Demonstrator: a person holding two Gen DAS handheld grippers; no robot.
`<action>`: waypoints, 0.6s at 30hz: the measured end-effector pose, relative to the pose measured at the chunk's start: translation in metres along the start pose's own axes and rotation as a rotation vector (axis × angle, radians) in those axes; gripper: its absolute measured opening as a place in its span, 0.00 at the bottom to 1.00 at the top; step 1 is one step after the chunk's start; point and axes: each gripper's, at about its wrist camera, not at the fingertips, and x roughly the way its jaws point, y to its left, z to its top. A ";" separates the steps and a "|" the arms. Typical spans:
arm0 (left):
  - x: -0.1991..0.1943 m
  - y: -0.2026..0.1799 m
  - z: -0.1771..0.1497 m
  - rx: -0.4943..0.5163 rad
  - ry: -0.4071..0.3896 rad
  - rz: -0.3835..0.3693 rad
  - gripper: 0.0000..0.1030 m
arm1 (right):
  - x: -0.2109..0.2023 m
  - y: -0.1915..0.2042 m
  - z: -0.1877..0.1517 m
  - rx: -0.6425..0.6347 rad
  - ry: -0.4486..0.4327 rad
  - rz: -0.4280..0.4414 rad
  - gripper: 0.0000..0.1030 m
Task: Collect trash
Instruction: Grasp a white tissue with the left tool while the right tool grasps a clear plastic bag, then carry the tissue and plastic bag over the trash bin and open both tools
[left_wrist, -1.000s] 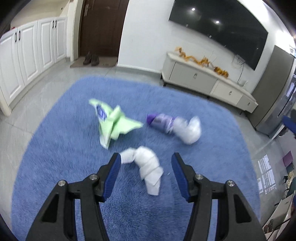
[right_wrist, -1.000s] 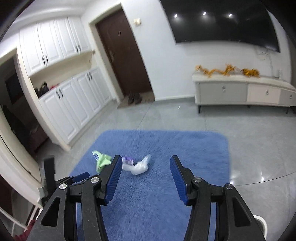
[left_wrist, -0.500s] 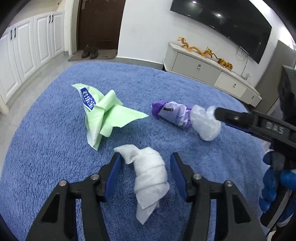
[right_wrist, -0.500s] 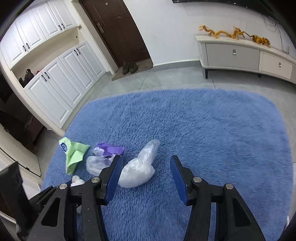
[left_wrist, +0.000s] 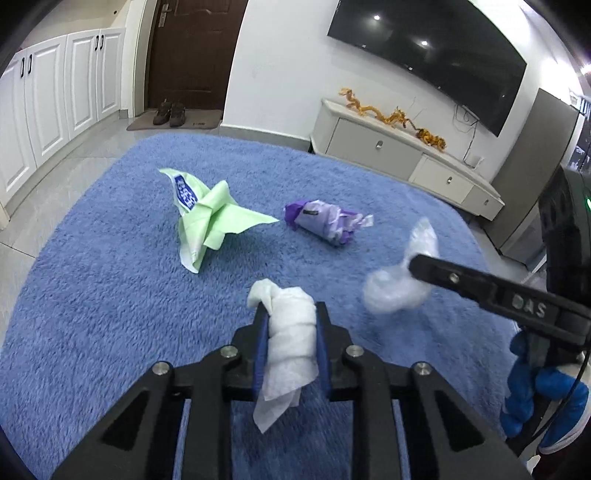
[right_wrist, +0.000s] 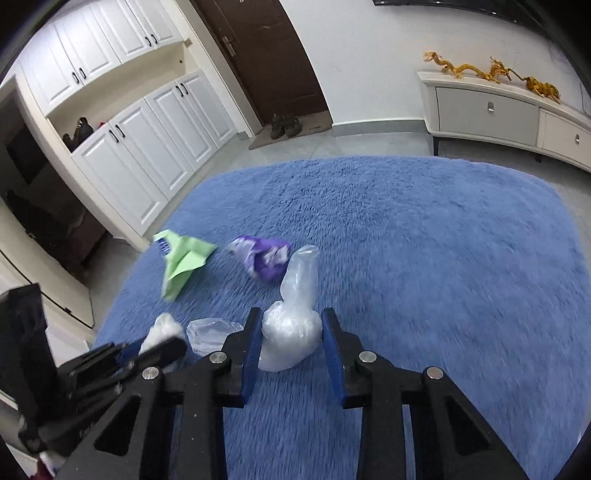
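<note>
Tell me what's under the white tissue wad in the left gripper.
Only blue rug shows around and below the white tissue wad, pinched between the left gripper pads. Its loose tail hangs over the rug. The patch directly beneath is covered by the wad and gripper body.

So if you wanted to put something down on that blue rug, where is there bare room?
The rug is bare across its whole side toward the TV cabinet, and along the strip nearest the door. It is crowded in one cluster: the green wrapper, the purple wrapper, the clear plastic wad between the right tongs, and the white tissue in the left tongs.
</note>
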 end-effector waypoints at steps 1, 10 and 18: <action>-0.006 -0.001 -0.001 0.002 -0.008 -0.004 0.21 | -0.009 0.000 -0.004 0.000 -0.009 0.003 0.29; -0.054 -0.023 -0.012 0.031 -0.061 -0.031 0.21 | -0.101 -0.005 -0.039 0.006 -0.112 0.022 0.29; -0.094 -0.038 0.000 0.043 -0.136 -0.046 0.21 | -0.176 -0.021 -0.064 0.046 -0.233 -0.009 0.29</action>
